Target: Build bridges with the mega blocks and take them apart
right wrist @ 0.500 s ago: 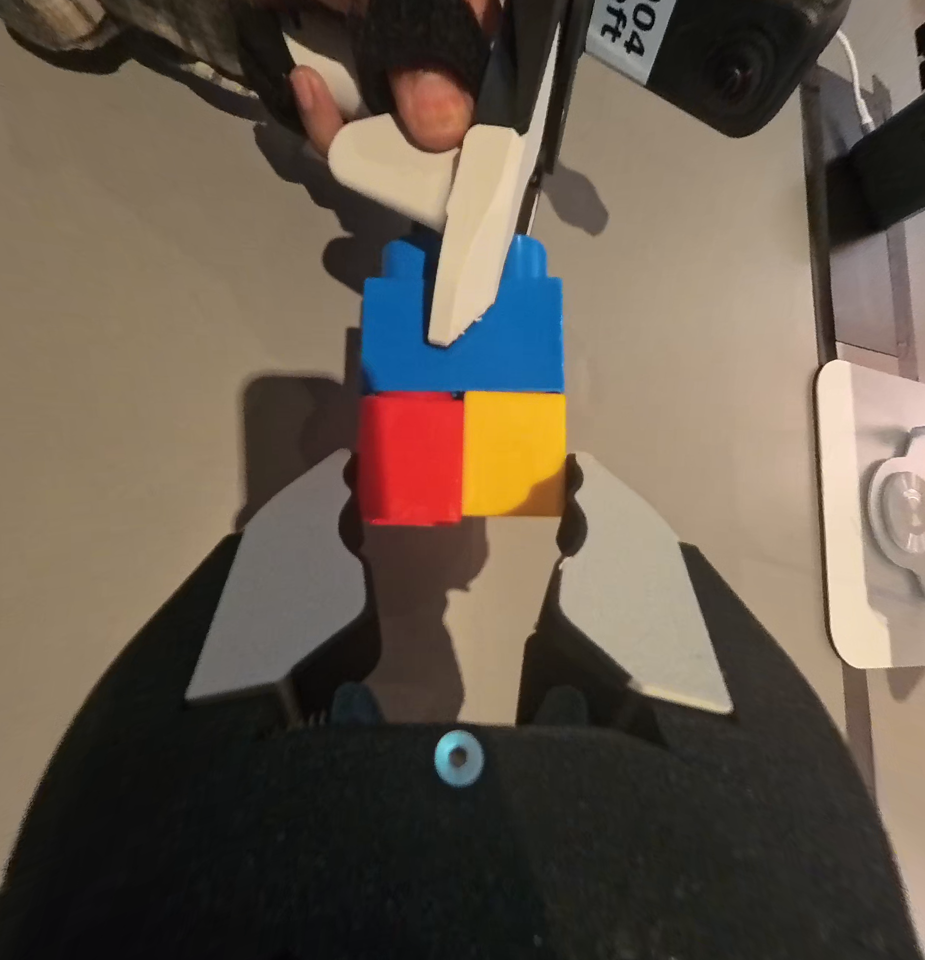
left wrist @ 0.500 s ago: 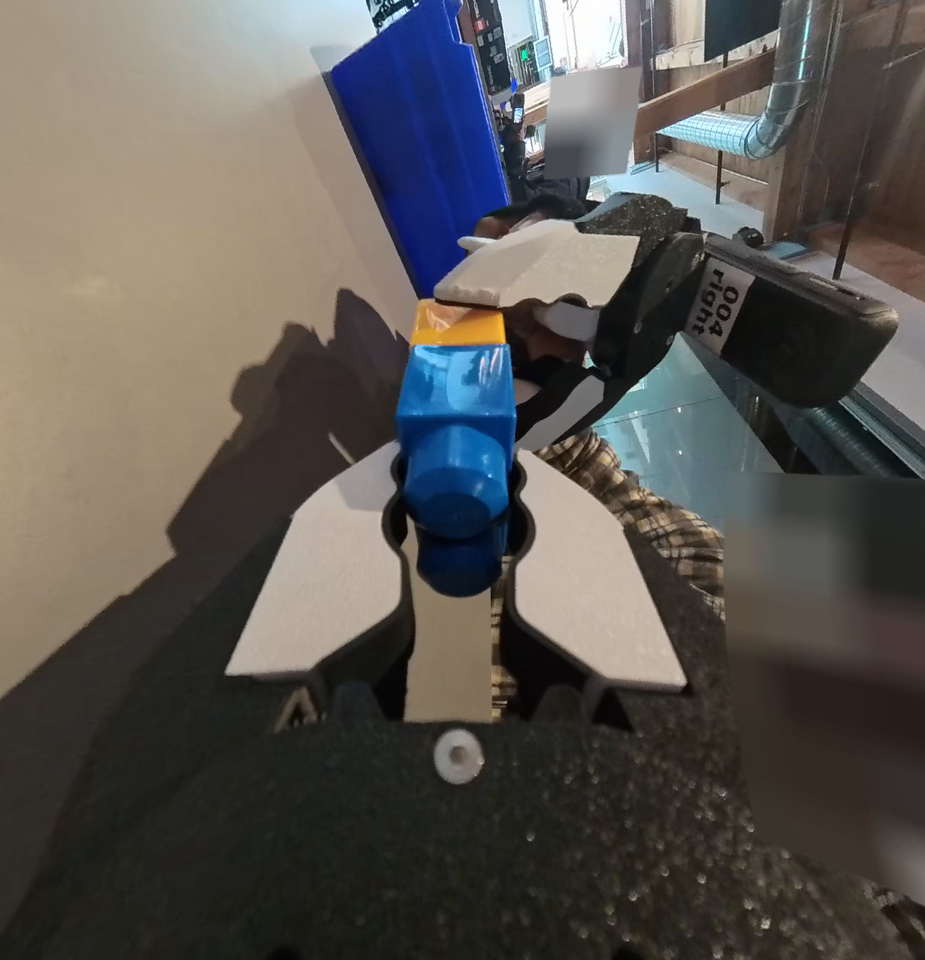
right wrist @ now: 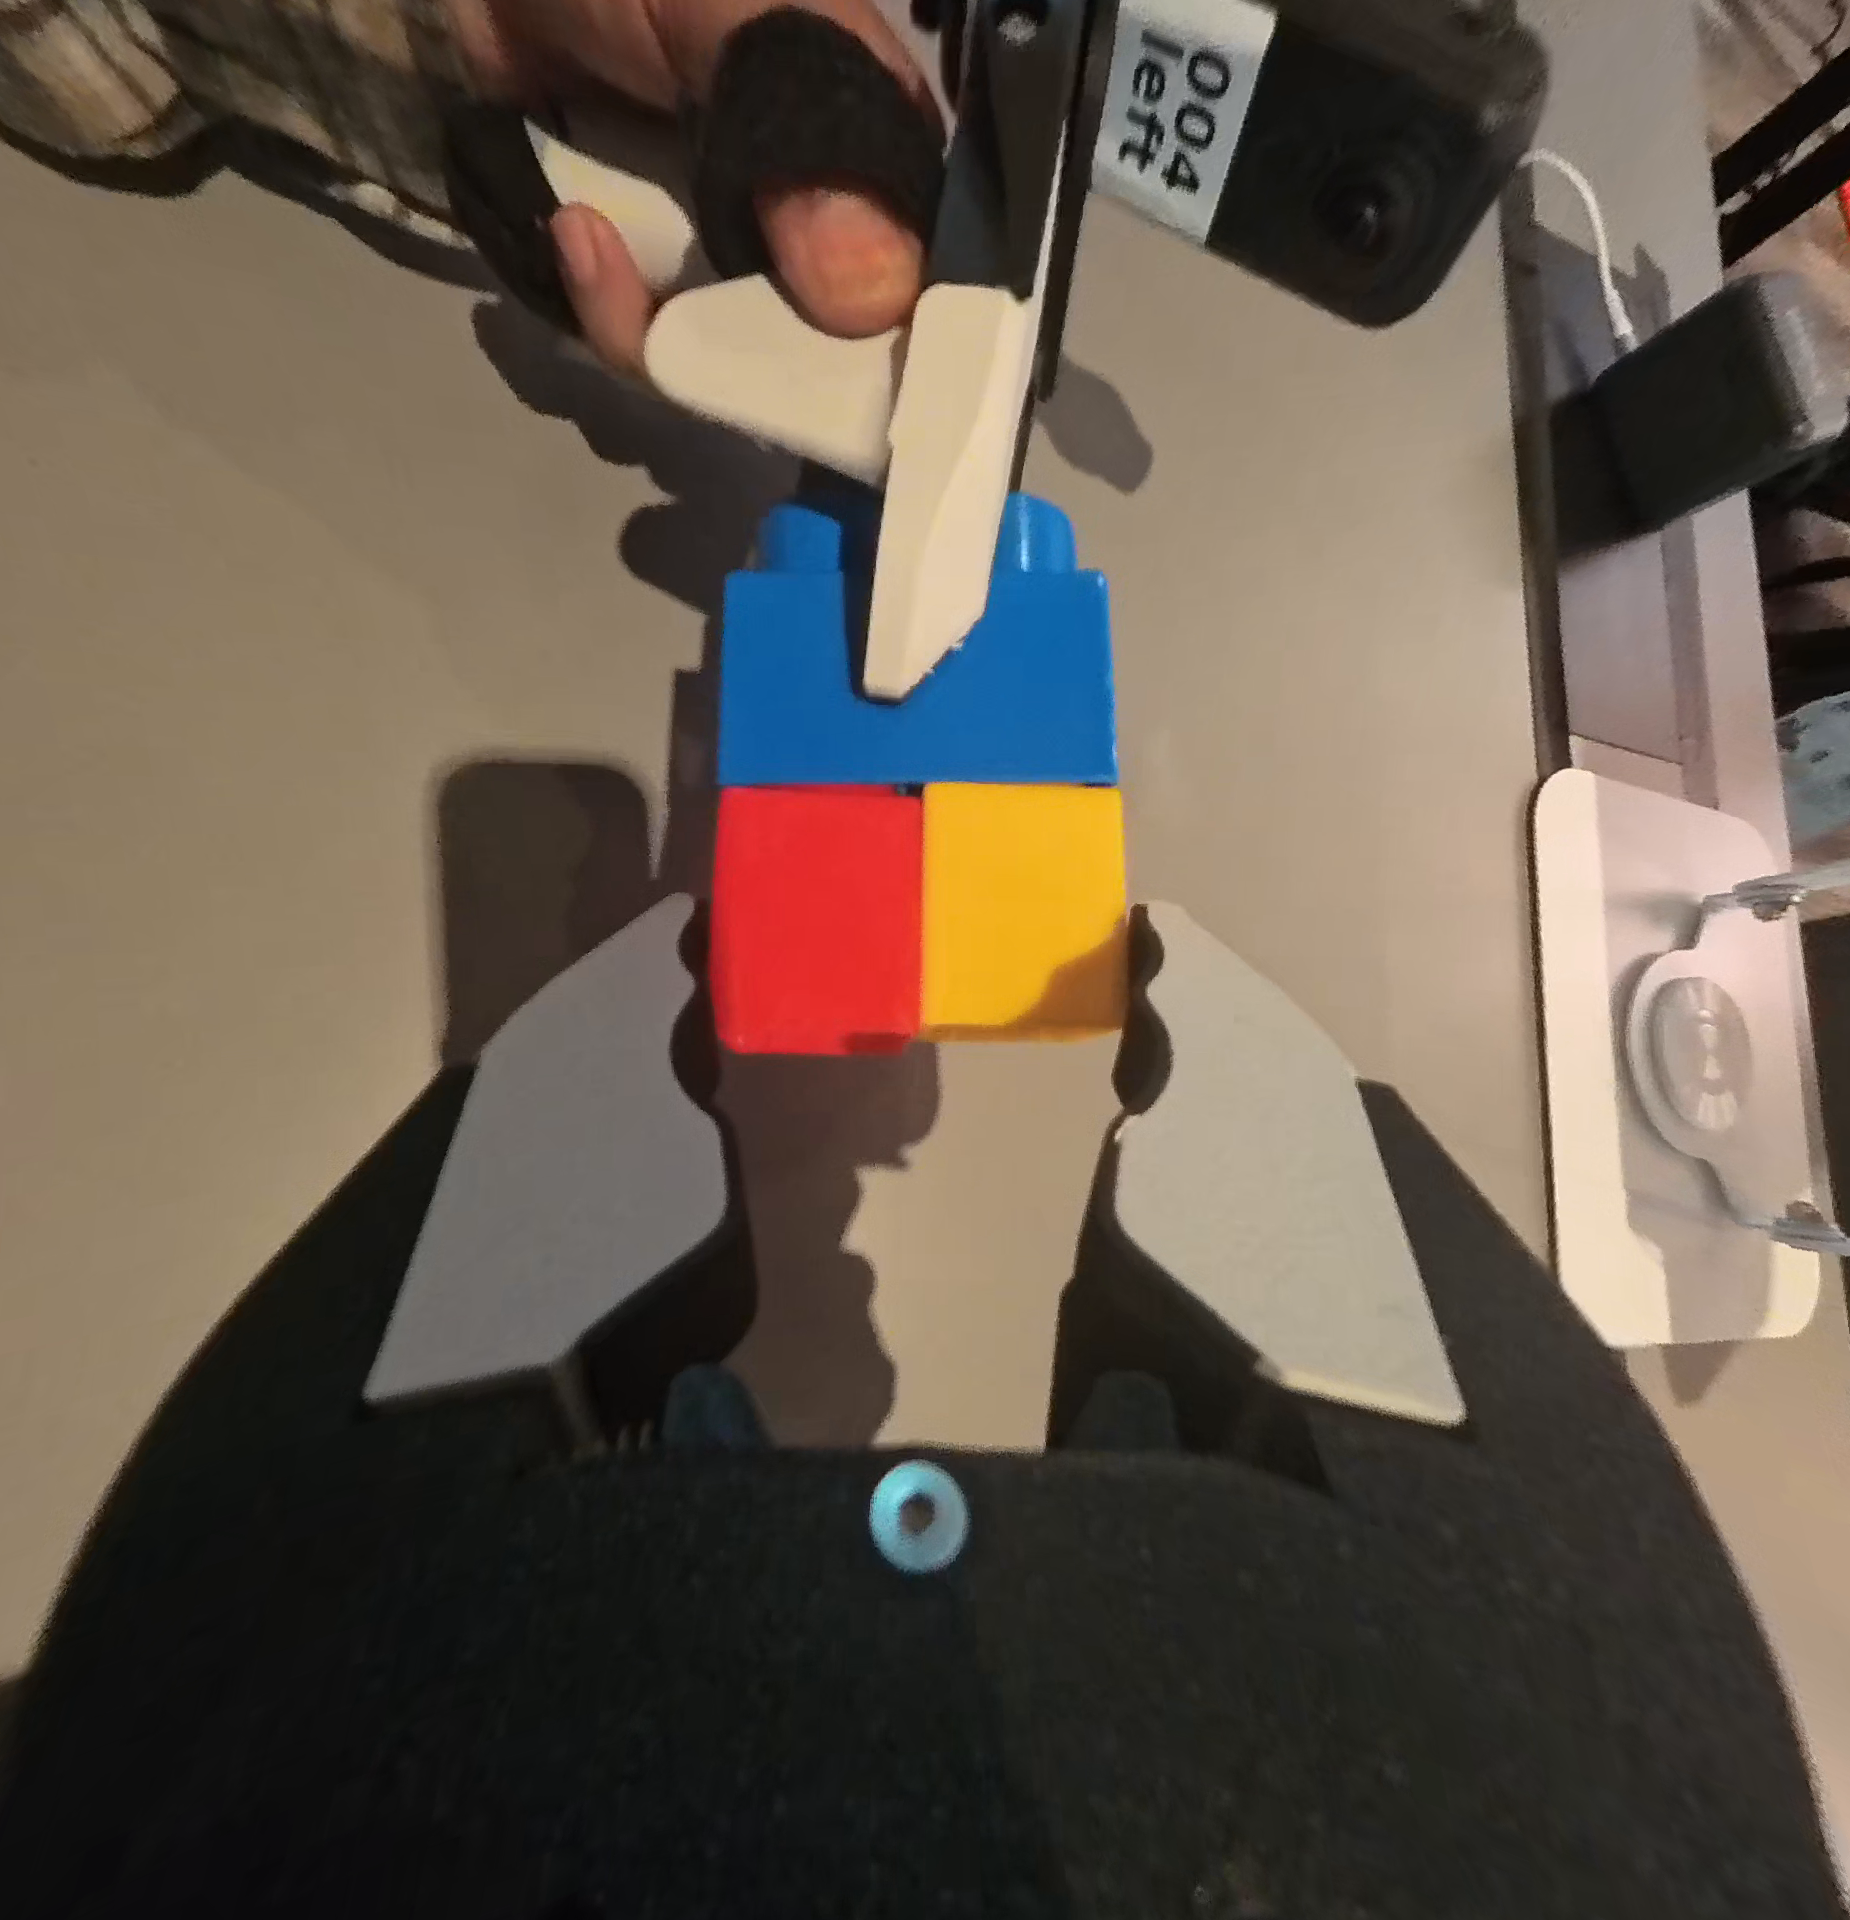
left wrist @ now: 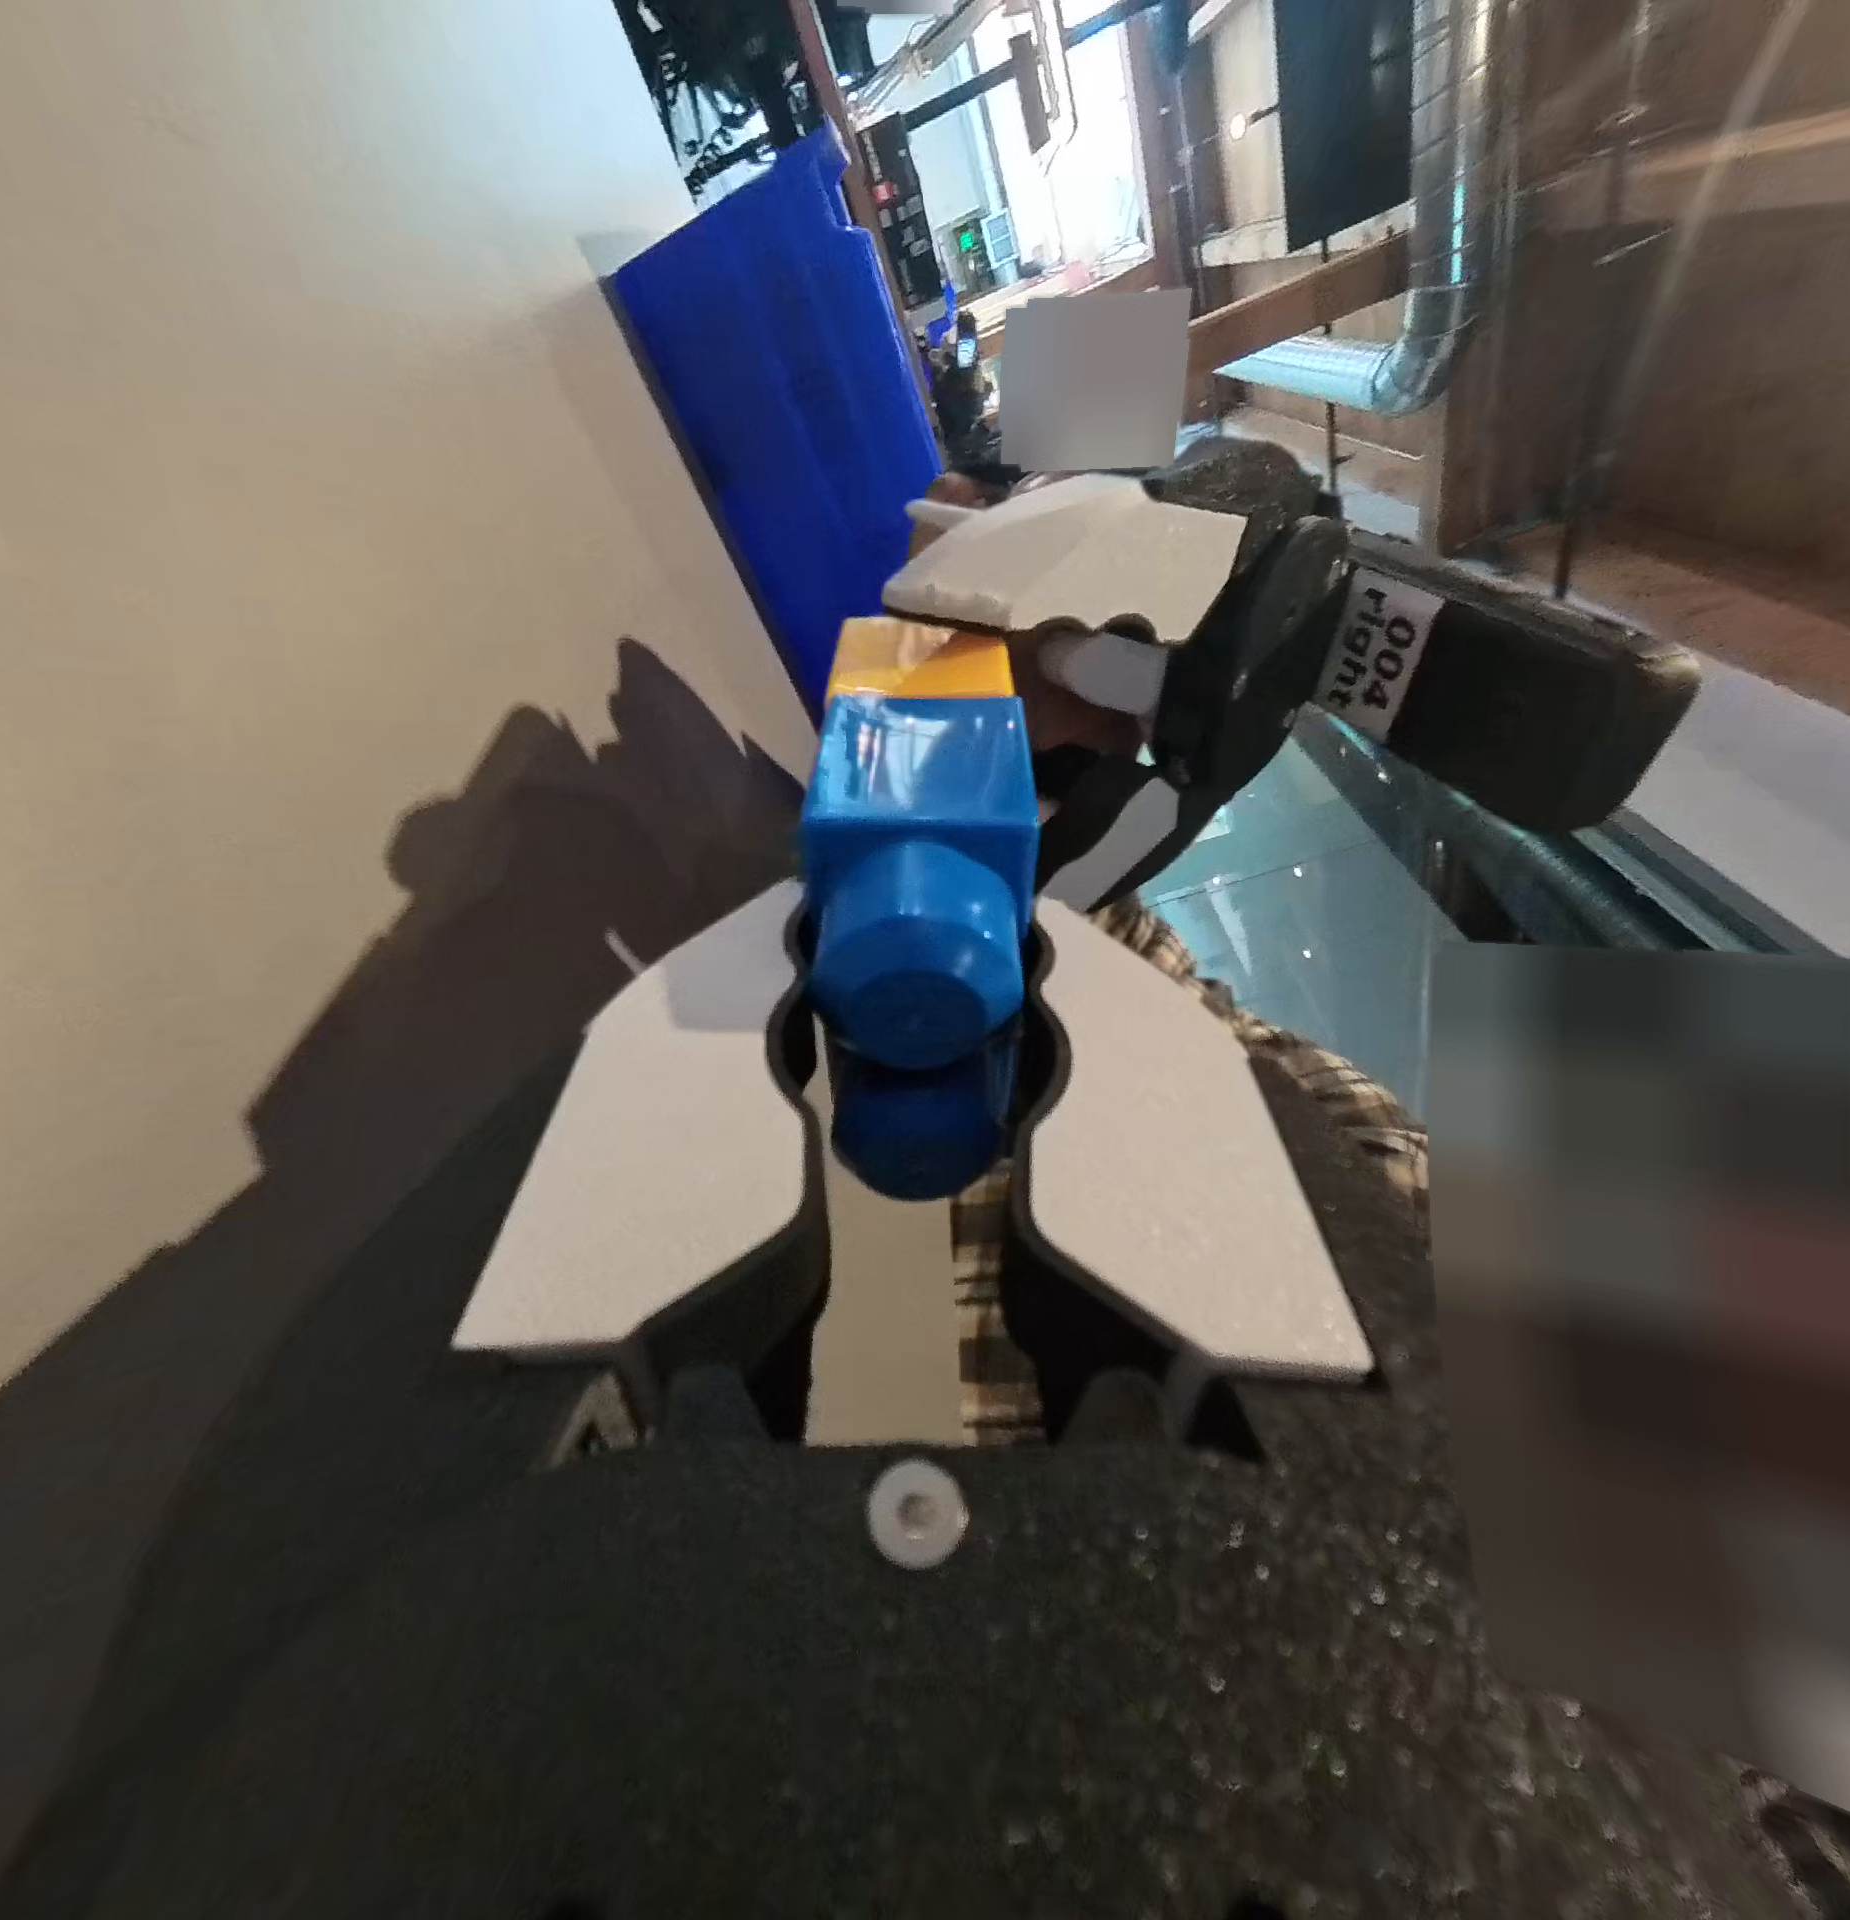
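A small assembly of mega blocks is held in the air over the tan table (right wrist: 225,623). A blue block (right wrist: 994,707) sits joined to a red block (right wrist: 812,914) and a yellow block (right wrist: 1020,904). My right gripper (right wrist: 916,935) is shut on the red and yellow pair from both sides. My left gripper (left wrist: 916,966) is shut on the blue block (left wrist: 921,769) at its studs, and the yellow block (left wrist: 921,665) shows beyond it. The red block is hidden in the left wrist view. The right gripper's finger (left wrist: 1066,561) lies on the yellow block there. The left gripper's finger (right wrist: 931,561) crosses the blue block.
A blue plastic bin (left wrist: 786,416) stands on the table at its far end. A white mount with a metal disc (right wrist: 1679,1060) lies at the table's right edge, with a black device (right wrist: 1731,416) beyond it. A hand in a black finger sleeve (right wrist: 817,208) holds the left gripper. Left and right tips are no more than a few centimetres apart.
Both grips are the same and the blocks stay joined. The left wrist view has tilted a little, so the blue bin and background sit lower in it.
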Tool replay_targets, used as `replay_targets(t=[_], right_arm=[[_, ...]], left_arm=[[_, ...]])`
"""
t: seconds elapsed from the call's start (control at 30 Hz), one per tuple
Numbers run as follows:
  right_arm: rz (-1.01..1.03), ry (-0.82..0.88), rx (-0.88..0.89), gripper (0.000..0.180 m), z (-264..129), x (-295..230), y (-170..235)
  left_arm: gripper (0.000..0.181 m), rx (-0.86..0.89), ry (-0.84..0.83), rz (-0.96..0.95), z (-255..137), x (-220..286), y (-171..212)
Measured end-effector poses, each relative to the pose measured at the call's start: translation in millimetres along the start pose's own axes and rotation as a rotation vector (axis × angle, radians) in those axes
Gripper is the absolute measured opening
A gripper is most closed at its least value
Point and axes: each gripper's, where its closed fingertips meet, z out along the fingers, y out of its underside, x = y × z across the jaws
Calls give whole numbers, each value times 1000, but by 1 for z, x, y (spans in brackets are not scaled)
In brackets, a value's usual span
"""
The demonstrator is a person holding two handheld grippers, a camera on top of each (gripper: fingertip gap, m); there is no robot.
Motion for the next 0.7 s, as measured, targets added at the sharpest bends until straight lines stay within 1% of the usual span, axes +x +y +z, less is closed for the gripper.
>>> replay_targets(t=[0.13,0.23,0.27,0.33,0.4,0.47,0.53,0.6,0.7], right_arm=[[-9,22,54,77,-5,5,-4],[7,50,103,86,-9,11,-5],[22,43,129,87,-10,11,-5],[60,19,234,88,-15,9,-11],[97,-22,336,84,-19,6,-15],[142,-72,422,75,-21,1,-18],[169,-94,496,73,-23,0,-22],[187,-106,514,73,-23,0,-22],[176,-118,465,72,-20,-1,-19]], left_arm=[[36,20,63,-27,-2,5,-1],[36,34,107,-22,-6,14,-3],[36,31,113,-18,-6,15,-2],[36,27,143,-17,-6,20,-1],[36,27,187,-21,-6,25,-1],[36,24,205,-21,-5,28,-1],[36,18,217,-26,-4,29,1],[35,16,219,-36,-4,29,1],[35,2,195,-36,-4,26,2]])
